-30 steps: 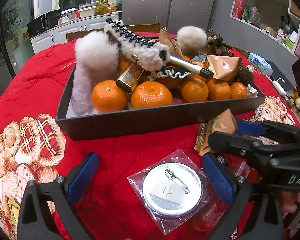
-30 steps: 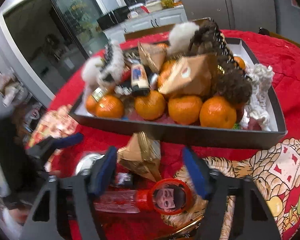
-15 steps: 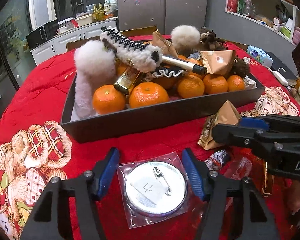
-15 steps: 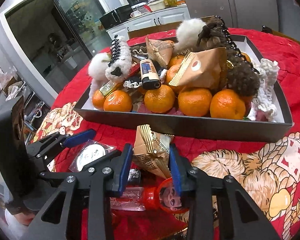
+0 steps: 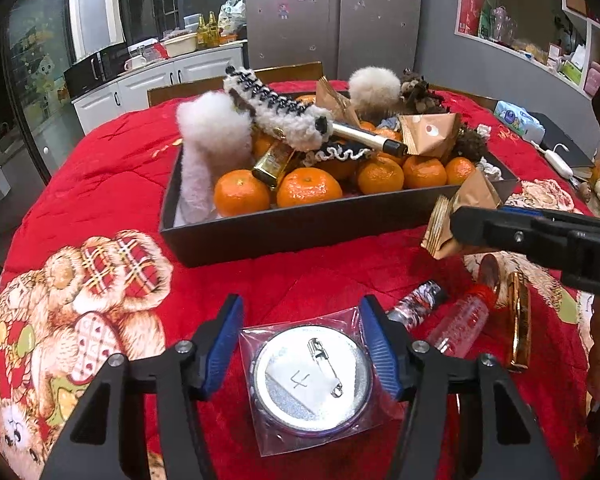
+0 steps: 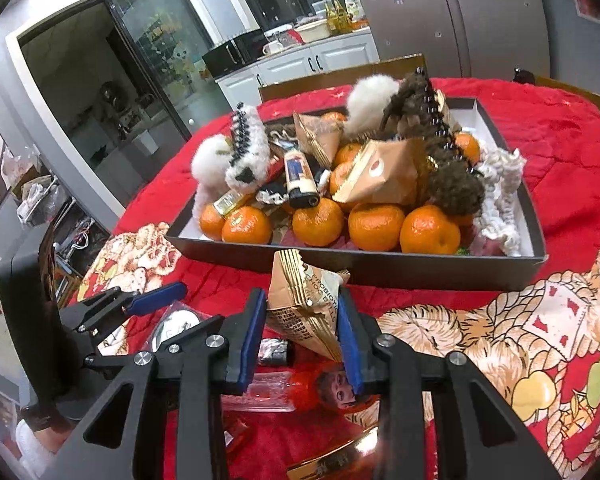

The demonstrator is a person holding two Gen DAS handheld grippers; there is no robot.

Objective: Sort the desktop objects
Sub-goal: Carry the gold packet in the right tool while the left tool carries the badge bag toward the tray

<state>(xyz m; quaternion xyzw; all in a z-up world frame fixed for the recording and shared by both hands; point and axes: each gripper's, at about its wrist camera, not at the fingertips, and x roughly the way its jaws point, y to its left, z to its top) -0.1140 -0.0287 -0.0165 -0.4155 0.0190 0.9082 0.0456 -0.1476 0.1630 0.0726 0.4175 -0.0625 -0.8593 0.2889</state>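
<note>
The lower part of the clear bottle with the red cap (image 6: 284,390) is hidden behind the fingers of the right gripper (image 6: 302,334). A gold-edged object (image 6: 340,460) at the bottom of the right wrist view is blurred and cut off by the frame edge; what it is cannot be told. The small foil-wrapped item (image 6: 274,354) is largely covered by the chocolate-ball packet (image 6: 304,304). Items beneath the mandarins (image 5: 308,186) in the black tray (image 5: 300,228) are concealed.
</note>
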